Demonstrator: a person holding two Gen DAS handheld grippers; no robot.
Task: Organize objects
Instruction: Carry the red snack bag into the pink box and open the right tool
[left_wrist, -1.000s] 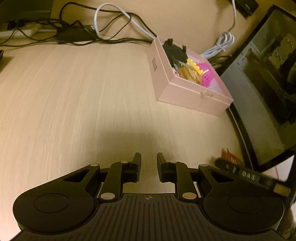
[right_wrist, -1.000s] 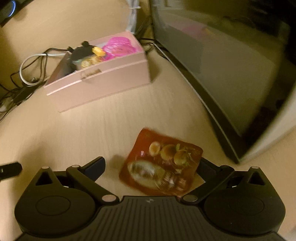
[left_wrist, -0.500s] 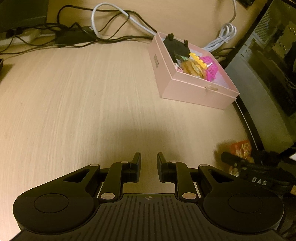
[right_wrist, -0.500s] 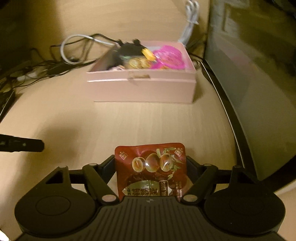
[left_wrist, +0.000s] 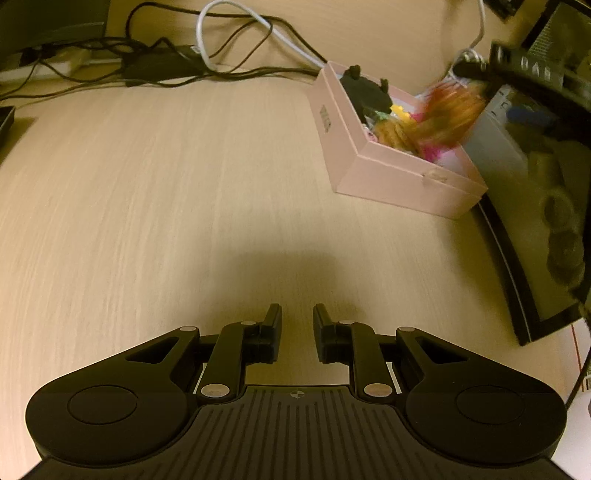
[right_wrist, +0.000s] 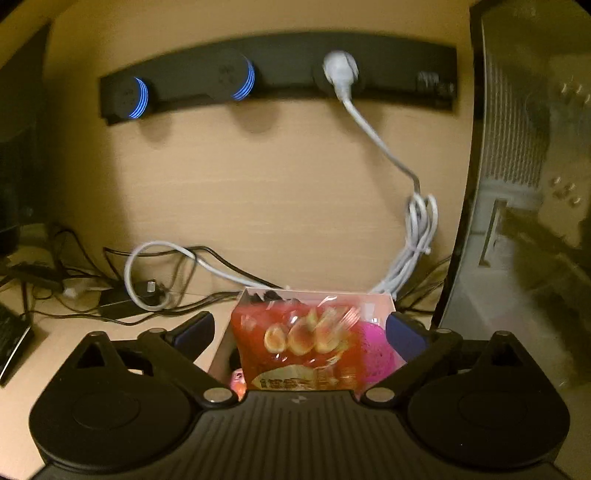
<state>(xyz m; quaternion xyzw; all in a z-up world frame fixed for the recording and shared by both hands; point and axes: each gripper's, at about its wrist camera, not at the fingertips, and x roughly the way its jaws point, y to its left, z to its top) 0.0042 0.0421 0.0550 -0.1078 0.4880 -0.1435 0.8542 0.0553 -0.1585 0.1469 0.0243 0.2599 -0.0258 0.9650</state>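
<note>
A home-office corner: tangled cables on the wooden table, beneath a wall socket strip and beside a glass-sided computer case.

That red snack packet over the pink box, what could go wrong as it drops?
1. The snack packet is falling as the right gripper's fingers open; the pink box is already full, so it might slide off the pile.
2. It could tip past the rim towards the cables behind.
</note>
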